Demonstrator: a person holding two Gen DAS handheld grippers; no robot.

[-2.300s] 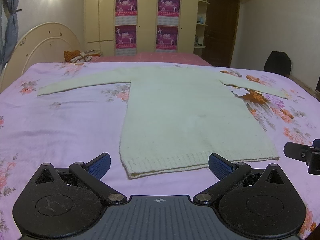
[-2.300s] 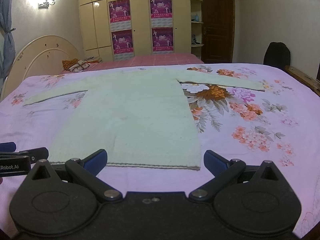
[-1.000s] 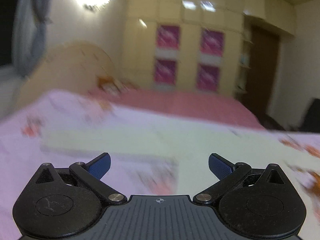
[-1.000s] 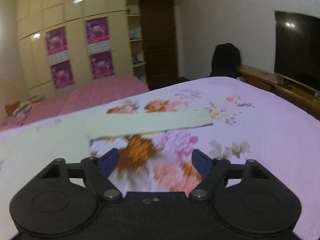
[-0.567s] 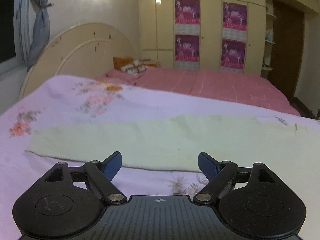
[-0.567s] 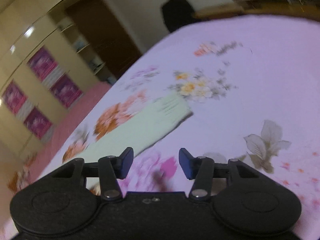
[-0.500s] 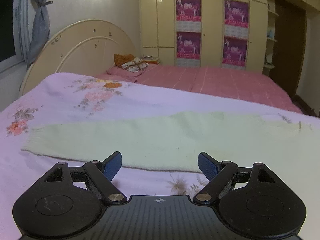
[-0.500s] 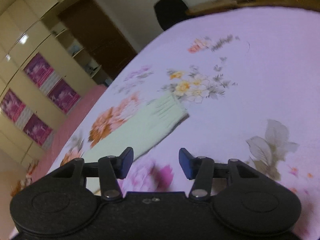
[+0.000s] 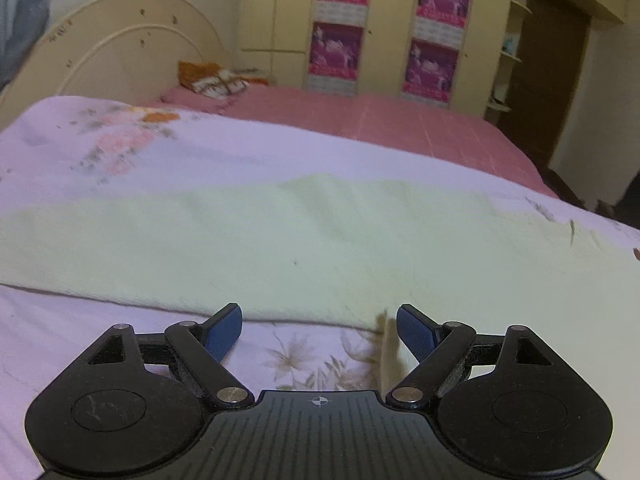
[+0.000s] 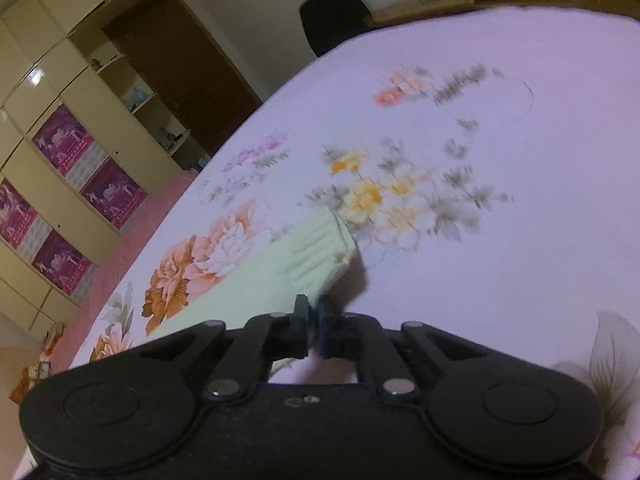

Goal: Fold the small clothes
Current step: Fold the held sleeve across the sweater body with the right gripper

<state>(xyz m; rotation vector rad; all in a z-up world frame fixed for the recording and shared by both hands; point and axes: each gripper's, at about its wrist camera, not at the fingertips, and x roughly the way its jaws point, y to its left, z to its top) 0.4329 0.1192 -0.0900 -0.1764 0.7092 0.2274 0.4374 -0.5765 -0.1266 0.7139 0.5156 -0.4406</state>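
A pale green knit sweater lies flat on the floral lilac bedsheet. In the left wrist view its left sleeve point(image 9: 248, 240) runs across the frame, and my left gripper point(image 9: 318, 330) is open just in front of the sleeve's near edge, by the armpit. In the right wrist view the right sleeve's ribbed cuff point(image 10: 316, 252) lies just ahead, and my right gripper point(image 10: 313, 320) is shut on the sleeve's edge near the cuff.
The lilac bedsheet point(image 10: 500, 272) spreads wide around the sleeve. A pink-covered bed point(image 9: 360, 120) and a cream headboard point(image 9: 120, 52) stand beyond. Wardrobes with purple posters point(image 9: 384, 28) line the far wall. A dark chair point(image 10: 332, 16) stands past the bed's edge.
My right gripper has closed from half open onto the sleeve near the cuff. My left gripper has moved closer to the left sleeve and stays open.
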